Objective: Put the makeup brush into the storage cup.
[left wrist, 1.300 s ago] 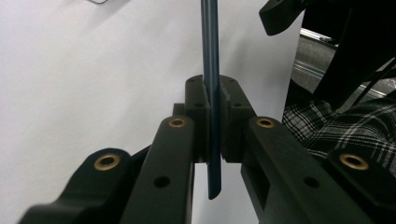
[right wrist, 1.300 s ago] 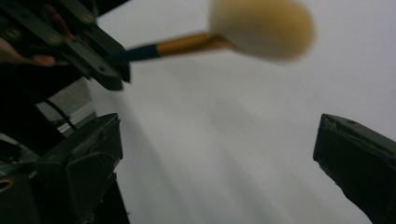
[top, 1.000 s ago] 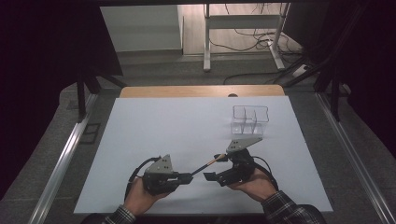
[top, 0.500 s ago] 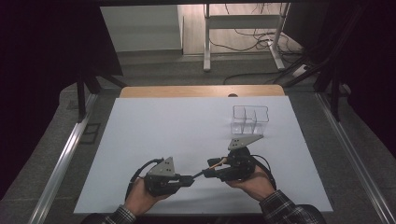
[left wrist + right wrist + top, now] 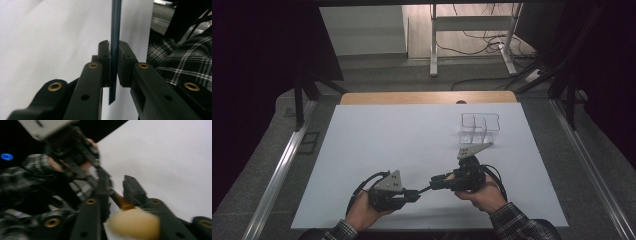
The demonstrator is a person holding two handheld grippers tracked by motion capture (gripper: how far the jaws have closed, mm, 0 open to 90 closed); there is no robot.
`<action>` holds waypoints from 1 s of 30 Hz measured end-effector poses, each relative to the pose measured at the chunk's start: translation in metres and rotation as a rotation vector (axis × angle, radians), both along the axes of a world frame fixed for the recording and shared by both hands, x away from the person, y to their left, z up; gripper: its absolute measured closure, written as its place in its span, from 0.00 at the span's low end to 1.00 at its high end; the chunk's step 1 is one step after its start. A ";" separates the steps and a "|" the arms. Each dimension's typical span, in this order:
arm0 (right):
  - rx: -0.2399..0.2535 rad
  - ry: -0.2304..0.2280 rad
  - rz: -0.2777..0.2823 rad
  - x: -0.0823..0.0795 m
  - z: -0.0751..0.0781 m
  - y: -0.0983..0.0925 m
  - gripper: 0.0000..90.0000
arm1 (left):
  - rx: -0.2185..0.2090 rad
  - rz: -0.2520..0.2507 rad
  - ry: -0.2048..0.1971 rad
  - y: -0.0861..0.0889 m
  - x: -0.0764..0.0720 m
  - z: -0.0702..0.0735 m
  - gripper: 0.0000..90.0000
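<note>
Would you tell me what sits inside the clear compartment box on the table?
The clear box looks empty: its dividers and the white table show through. Its near bottom corner is covered by the right gripper's grey plate.

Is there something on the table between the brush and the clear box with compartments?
Nothing visible does. Between the brush and the clear box lies only bare white table.

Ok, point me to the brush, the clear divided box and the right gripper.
brush (image 5: 115, 37), left gripper view, dark thin handle
clear divided box (image 5: 480, 128), high view, front wall
right gripper (image 5: 437, 181), high view, tips of its jaws
</note>
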State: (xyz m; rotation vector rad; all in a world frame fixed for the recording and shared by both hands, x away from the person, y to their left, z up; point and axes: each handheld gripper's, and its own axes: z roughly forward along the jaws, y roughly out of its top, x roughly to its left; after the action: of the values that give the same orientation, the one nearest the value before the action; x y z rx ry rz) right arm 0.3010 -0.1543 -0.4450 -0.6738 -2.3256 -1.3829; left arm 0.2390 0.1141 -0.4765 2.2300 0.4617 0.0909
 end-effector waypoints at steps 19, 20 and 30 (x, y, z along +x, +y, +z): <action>-0.130 -0.120 -0.075 -0.001 0.006 -0.003 0.92 | 0.025 0.183 0.009 0.008 0.009 0.001 0.16; -0.137 -0.126 -0.079 -0.001 0.006 -0.003 0.93 | 0.029 0.189 0.010 0.009 0.010 0.001 0.14; -0.167 -0.173 -0.125 0.001 0.008 -0.010 0.92 | 0.040 0.229 0.032 0.017 0.013 0.000 0.05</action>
State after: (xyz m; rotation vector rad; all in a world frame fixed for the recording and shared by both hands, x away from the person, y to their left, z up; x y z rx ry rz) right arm 0.3021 -0.1642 -0.4373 -0.7877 -2.5976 -1.3589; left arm 0.2520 0.1312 -0.4764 2.2127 0.7374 0.1867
